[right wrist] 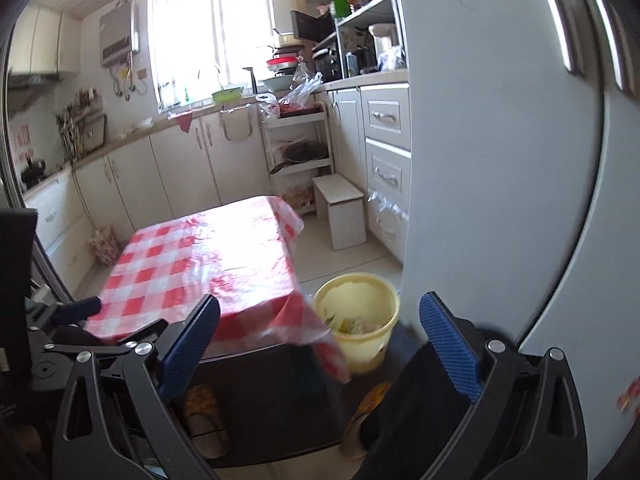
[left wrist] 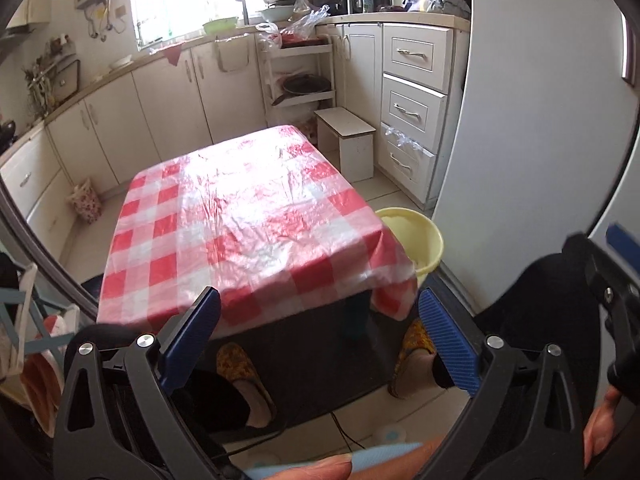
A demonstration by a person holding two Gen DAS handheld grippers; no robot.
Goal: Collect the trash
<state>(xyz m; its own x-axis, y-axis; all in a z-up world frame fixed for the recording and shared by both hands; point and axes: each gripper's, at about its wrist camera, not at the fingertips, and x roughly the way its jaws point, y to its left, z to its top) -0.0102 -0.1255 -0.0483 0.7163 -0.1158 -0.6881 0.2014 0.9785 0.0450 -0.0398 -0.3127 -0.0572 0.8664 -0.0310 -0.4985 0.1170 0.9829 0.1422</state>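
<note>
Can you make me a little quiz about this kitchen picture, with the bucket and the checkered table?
1. True or false: the yellow bucket stands on the floor beside the table.
2. Which is inside the bucket? A) nothing at all B) some trash C) a shoe
3. Fill in: both the left gripper and the right gripper are wide ____ and hold nothing.

Key: 1 true. 2 B, scraps show at the bottom in the right wrist view. 3 open.
</note>
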